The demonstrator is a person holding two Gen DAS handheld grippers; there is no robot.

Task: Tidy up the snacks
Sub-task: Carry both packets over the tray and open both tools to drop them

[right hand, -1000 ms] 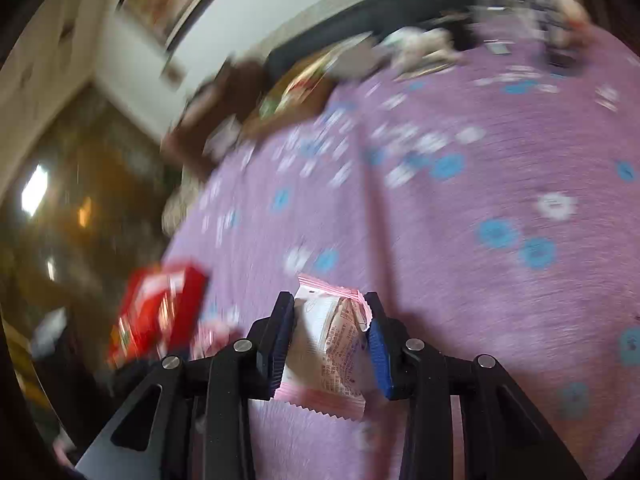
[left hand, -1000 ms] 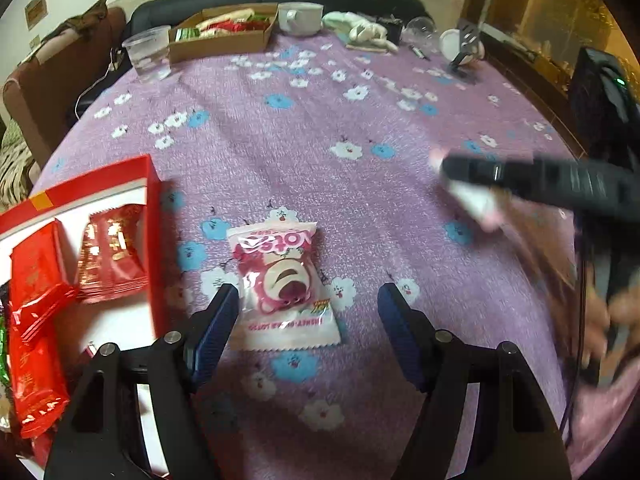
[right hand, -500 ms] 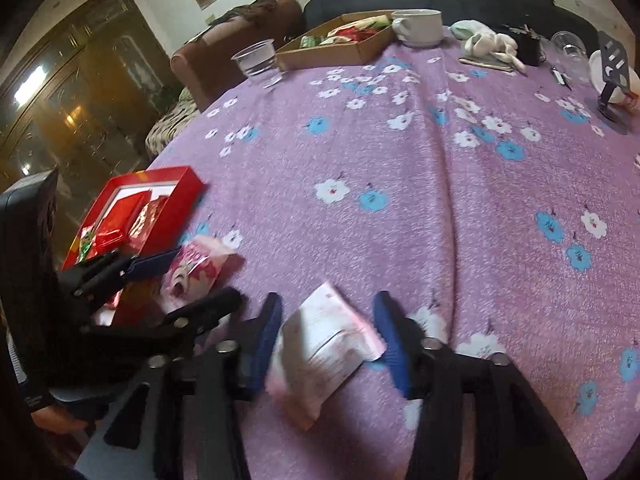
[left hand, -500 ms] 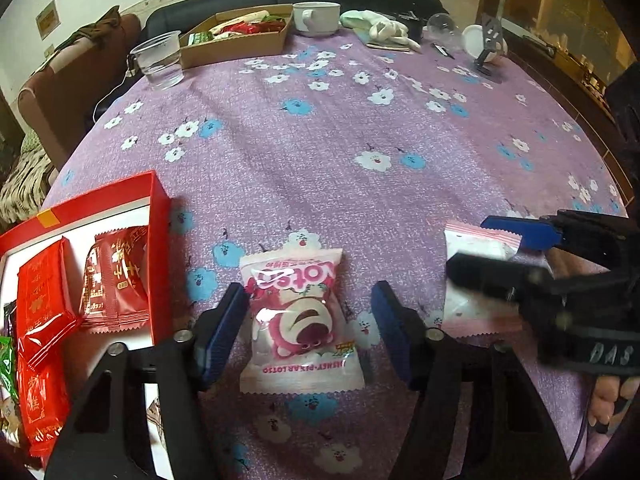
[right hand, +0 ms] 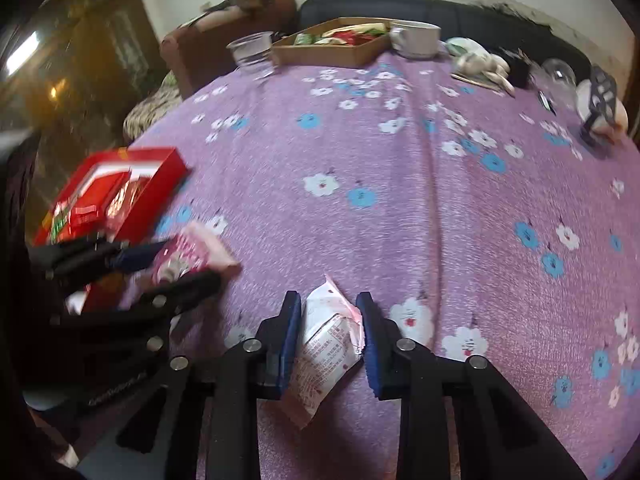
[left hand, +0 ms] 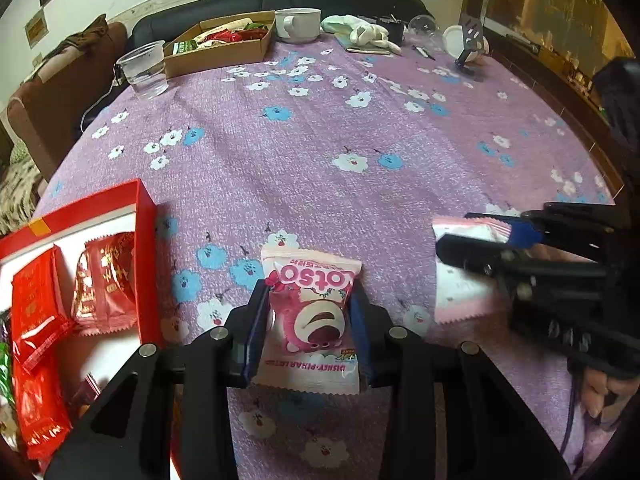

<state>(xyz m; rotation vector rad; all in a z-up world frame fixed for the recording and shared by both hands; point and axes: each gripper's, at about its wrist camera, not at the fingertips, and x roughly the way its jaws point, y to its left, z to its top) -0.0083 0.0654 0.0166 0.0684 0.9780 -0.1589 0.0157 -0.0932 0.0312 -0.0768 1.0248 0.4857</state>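
My left gripper (left hand: 310,314) is shut on a pink Lotso bear snack packet (left hand: 310,320) that lies on the purple flowered tablecloth (left hand: 320,152). My right gripper (right hand: 329,320) is shut on a white-and-pink snack packet (right hand: 326,344), back side up, low over the cloth. The right gripper also shows at the right of the left wrist view (left hand: 480,236), with its packet (left hand: 460,284). The left gripper shows at the left of the right wrist view (right hand: 176,260). A red box (left hand: 144,248) with several red snack packets (left hand: 108,276) lies to the left.
At the far edge stand a clear plastic cup (left hand: 144,68), a brown cardboard tray of snacks (left hand: 220,44), a white mug (left hand: 298,22), a white cloth bundle (left hand: 360,32) and small items. A brown chair (left hand: 52,100) stands left of the table.
Both grippers closed on their packets: the left on the Lotso packet it straddled, the right again on the white-and-pink packet it had set down and released half a second ago.
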